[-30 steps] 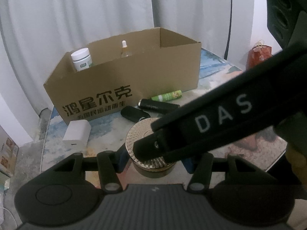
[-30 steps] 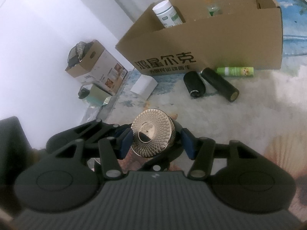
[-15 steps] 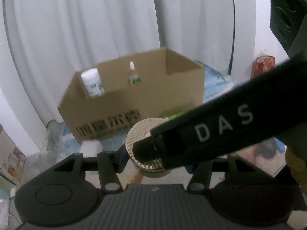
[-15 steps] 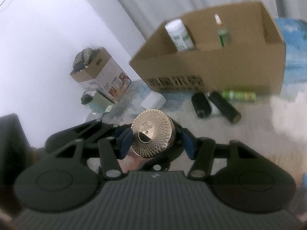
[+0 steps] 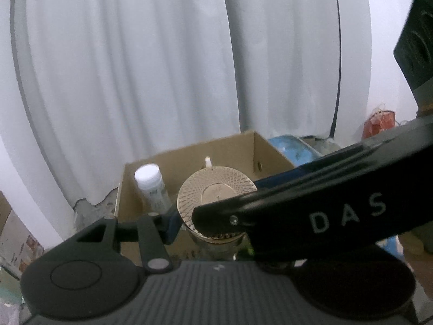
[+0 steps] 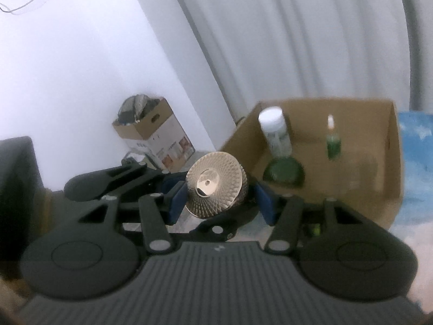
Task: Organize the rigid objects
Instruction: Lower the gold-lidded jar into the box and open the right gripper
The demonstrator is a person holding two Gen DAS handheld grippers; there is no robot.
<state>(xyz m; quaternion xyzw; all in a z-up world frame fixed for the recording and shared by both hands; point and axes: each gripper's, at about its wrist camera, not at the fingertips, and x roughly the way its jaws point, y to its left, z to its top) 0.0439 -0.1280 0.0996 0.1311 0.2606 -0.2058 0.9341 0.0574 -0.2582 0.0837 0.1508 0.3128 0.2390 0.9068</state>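
A glass jar with a gold patterned lid (image 5: 216, 203) (image 6: 216, 184) hangs in the air, tilted, held from two sides. My left gripper (image 5: 216, 224) is shut on it; its left blue pad presses the jar, and its right finger is hidden. The right gripper's black finger (image 5: 297, 216) crosses over from the right. In the right wrist view my right gripper (image 6: 222, 203) is shut on the jar between blue pads, with the left gripper's fingers (image 6: 108, 178) alongside. Beyond stands the open cardboard box (image 5: 270, 157) (image 6: 389, 140) holding a white-capped bottle (image 5: 150, 184) (image 6: 273, 130) and a green dropper bottle (image 6: 333, 140).
A dark green round object (image 6: 284, 170) lies in the box below the white-capped bottle. White curtains hang behind. A printed carton (image 6: 154, 135) stands by the wall, a red bag (image 5: 379, 123) at the far right. Blue patterned cloth (image 6: 416, 149) lies right of the box.
Both grippers have risen together with the jar. The box's inside now shows from above, and the loose items in front of the box have dropped out of view.
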